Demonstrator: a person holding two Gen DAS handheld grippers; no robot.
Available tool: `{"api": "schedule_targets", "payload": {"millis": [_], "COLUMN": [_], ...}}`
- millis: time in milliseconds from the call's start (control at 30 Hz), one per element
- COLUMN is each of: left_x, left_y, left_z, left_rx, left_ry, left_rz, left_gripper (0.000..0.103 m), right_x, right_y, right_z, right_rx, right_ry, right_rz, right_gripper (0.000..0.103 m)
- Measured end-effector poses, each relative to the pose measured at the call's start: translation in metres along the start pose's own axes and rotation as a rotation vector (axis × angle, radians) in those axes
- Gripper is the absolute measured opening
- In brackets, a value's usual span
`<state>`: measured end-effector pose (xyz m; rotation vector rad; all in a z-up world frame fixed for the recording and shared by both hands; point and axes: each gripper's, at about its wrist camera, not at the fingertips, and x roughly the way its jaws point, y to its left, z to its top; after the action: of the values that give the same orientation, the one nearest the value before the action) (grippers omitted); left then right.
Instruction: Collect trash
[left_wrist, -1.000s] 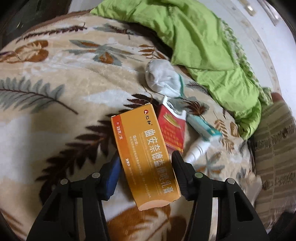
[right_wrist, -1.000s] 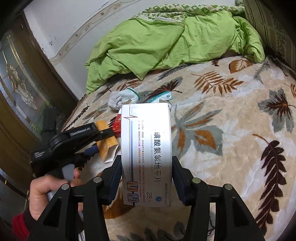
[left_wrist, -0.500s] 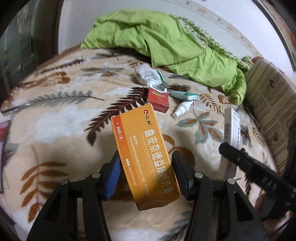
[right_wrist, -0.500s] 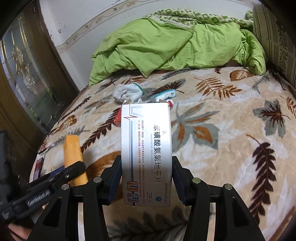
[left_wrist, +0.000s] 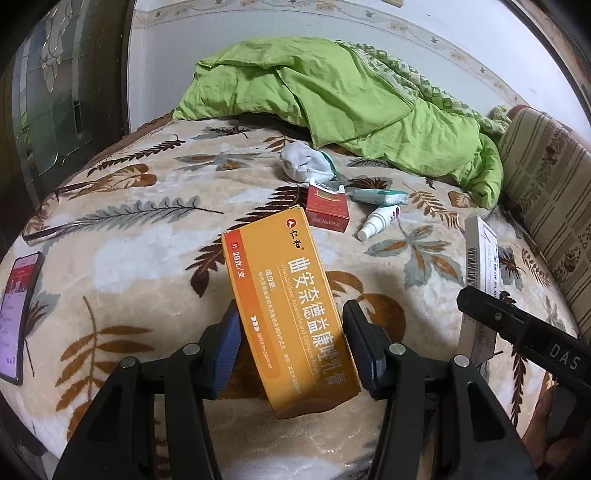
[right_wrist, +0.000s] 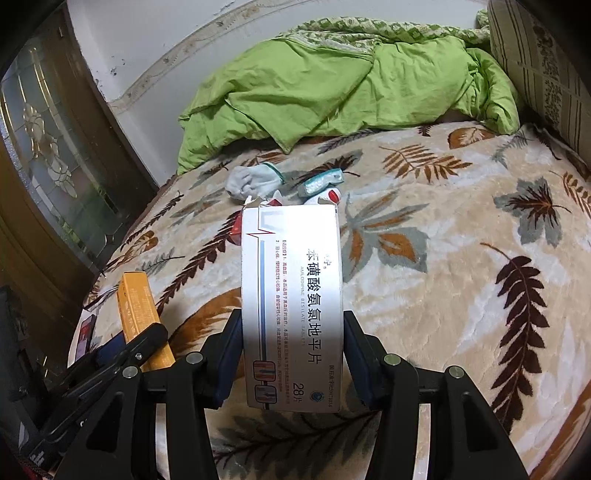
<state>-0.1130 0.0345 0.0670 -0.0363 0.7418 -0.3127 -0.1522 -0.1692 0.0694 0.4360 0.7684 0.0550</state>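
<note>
Orange cardboard fills the lower middle of the left wrist view: the left tongs (left_wrist: 290, 343) are clamped on an orange medicine box (left_wrist: 288, 302), its long sides pressed between the two pads, the box tilted with its top leaning toward the upper left. In the right wrist view the right tongs (right_wrist: 291, 354) grip a white medicine box (right_wrist: 291, 302) the same way, standing nearly upright in the frame with its torn flap at the top. Both boxes are held above a leaf-patterned blanket (left_wrist: 147, 229) that covers the bed.

Above the orange box, just right of centre, more litter lies on the blanket: a red cigarette pack (left_wrist: 328, 208), a small white spray bottle (left_wrist: 378, 221) just beside it, a teal-and-white packet (left_wrist: 380, 195) above the bottle, and a crumpled white sock (left_wrist: 304, 166) further up. A green quilt (left_wrist: 332, 96) is bunched at the top of the frame. A phone (left_wrist: 18, 314) with a lit screen lies at the left edge.
</note>
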Motion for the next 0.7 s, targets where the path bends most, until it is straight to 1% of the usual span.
{"api": "schedule_targets", "payload": {"millis": [700], "left_x": [-0.0003], "left_y": [-0.0024], "left_z": [0.0002], "left_rx": [0.002], "left_ry": [0.003], "left_rz": [-0.004], "left_gripper": [0.053], "right_x": [0.0016], "right_y": [0.005], "right_z": [-0.0007], "right_rx": [-0.019], "right_ry": [0.003], "right_rz": [0.007], "right_gripper": [0.055]}}
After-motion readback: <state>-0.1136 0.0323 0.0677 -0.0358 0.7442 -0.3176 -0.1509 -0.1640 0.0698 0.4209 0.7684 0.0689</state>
